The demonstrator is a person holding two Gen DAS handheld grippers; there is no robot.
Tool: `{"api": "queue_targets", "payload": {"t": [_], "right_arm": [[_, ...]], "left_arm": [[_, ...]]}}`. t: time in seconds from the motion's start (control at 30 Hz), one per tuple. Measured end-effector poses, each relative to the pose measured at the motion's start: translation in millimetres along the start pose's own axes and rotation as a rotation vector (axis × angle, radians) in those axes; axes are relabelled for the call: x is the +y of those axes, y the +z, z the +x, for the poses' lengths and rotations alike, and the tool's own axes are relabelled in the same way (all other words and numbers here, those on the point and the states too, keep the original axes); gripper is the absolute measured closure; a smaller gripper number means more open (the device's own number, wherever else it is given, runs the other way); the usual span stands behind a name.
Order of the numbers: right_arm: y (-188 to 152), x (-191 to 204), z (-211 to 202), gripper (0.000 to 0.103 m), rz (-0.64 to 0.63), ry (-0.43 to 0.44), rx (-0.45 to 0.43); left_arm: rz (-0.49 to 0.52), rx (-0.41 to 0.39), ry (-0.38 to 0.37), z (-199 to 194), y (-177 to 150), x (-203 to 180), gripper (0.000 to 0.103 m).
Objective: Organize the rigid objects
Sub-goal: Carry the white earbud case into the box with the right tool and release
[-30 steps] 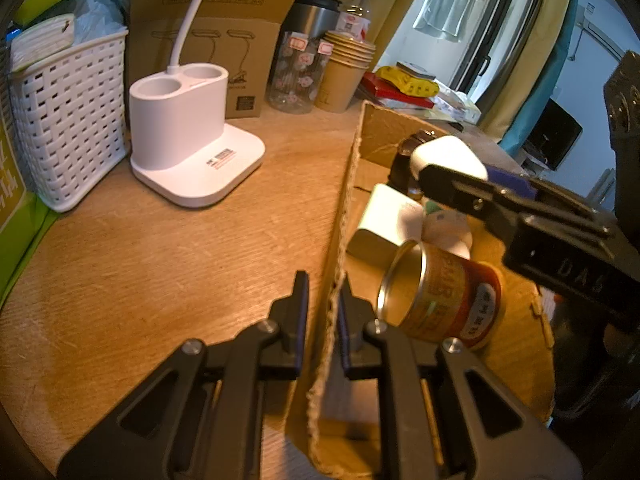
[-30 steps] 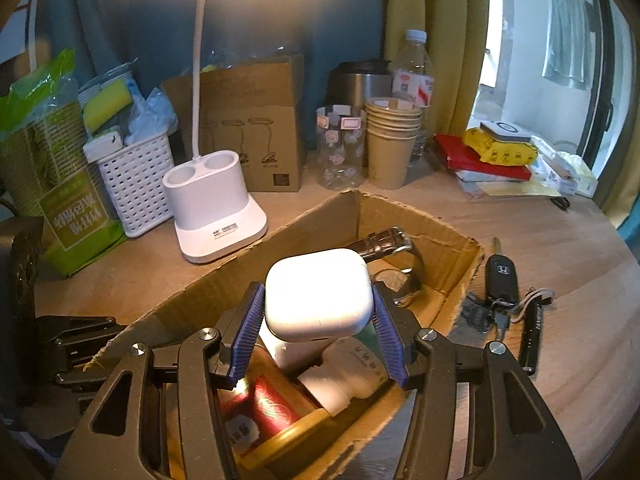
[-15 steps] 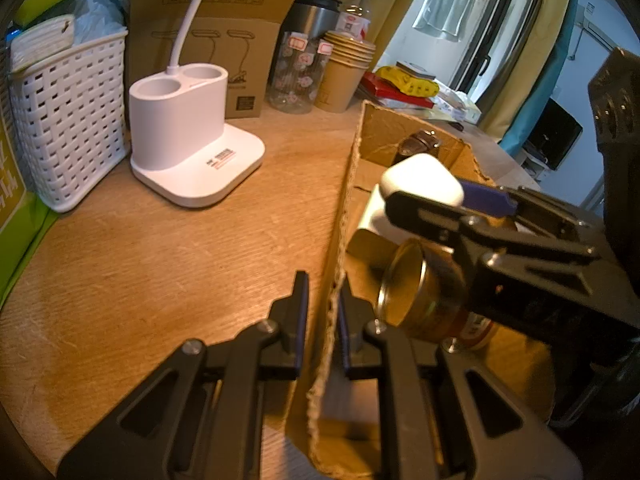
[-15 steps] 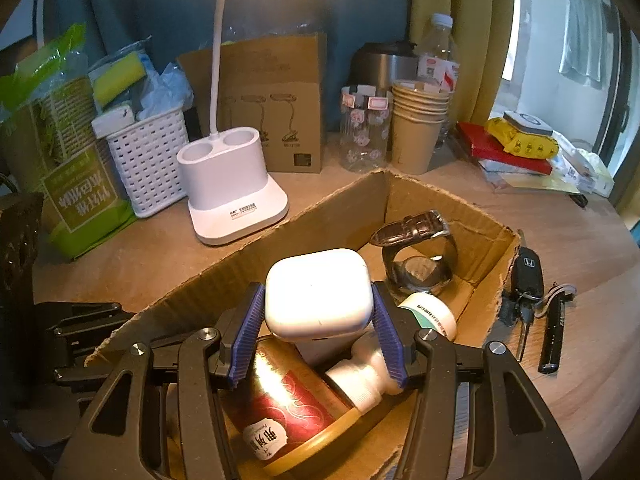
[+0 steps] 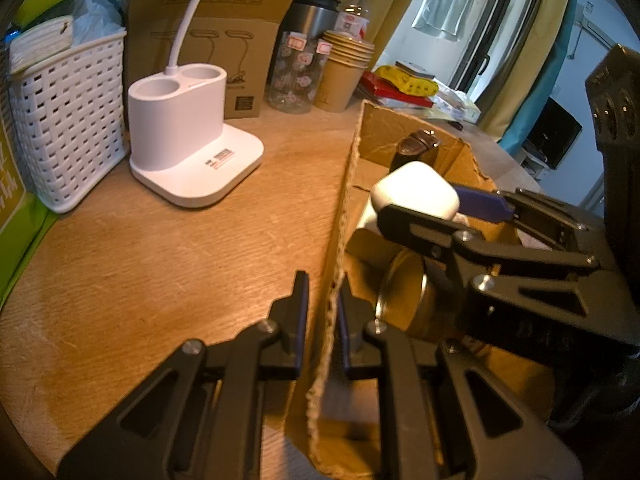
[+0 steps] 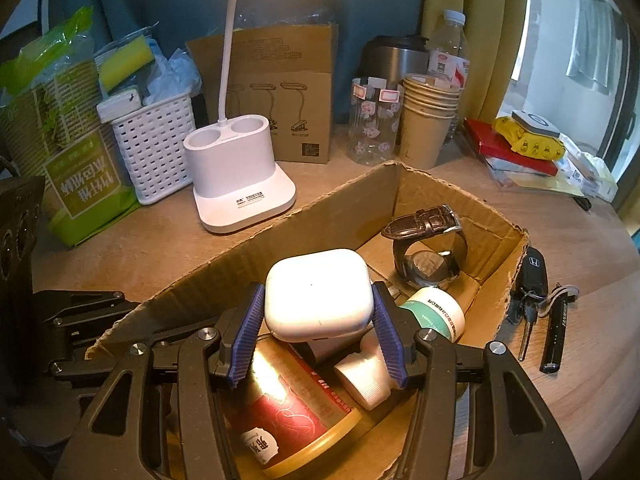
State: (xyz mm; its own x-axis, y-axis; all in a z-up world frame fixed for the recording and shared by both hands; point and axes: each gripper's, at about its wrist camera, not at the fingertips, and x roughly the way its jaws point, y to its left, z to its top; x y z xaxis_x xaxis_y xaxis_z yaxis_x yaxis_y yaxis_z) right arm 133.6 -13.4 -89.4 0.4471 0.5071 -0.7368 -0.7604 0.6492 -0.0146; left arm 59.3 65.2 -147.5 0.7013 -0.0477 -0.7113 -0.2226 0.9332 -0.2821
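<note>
1. Far left on the surface (image 6: 132, 248): green packet (image 6: 86, 194) and white basket (image 6: 154, 152), touching side by side against the back.
2. Just right of the basket: white lamp base (image 6: 240, 184), standing apart from the cardboard box (image 6: 432, 192), with a bare strip of wood between base and box wall.
3. Left gripper (image 5: 322, 320): fingers nearly closed, pinching the box's left wall at its torn top edge.
4. Right gripper (image 6: 318, 334): fingers partly open, clamped on the two sides of a white case (image 6: 318, 294), held above the box's near half.
5. Inside the box: red-and-gold tin (image 6: 288, 412) lying on its side below the case, white bottle (image 6: 408, 340) beside it, brown-strapped watch (image 6: 428, 244) toward the far corner, some bare floor by the far wall.
6. Right of the box: car key (image 6: 532, 272) touching its outer wall, black pen (image 6: 556, 328) just beyond, open wood further right.
</note>
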Motion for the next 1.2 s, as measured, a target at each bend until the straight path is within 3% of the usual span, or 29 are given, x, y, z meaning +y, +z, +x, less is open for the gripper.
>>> {"api": "queue_targets", "payload": {"t": [0.6, 1.2], "right_arm": [[1.3, -8.0, -9.4, 0.047, 0.037, 0.021, -0.033], [0.7, -41.0, -36.1, 0.046, 0.123, -0.041, -0.100]], "left_arm": [[-0.001, -0.001, 0.000, 0.6, -0.4, 0.2, 0.089], [-0.001, -0.001, 0.000, 0.5, -0.3, 0.2, 0.089]]}}
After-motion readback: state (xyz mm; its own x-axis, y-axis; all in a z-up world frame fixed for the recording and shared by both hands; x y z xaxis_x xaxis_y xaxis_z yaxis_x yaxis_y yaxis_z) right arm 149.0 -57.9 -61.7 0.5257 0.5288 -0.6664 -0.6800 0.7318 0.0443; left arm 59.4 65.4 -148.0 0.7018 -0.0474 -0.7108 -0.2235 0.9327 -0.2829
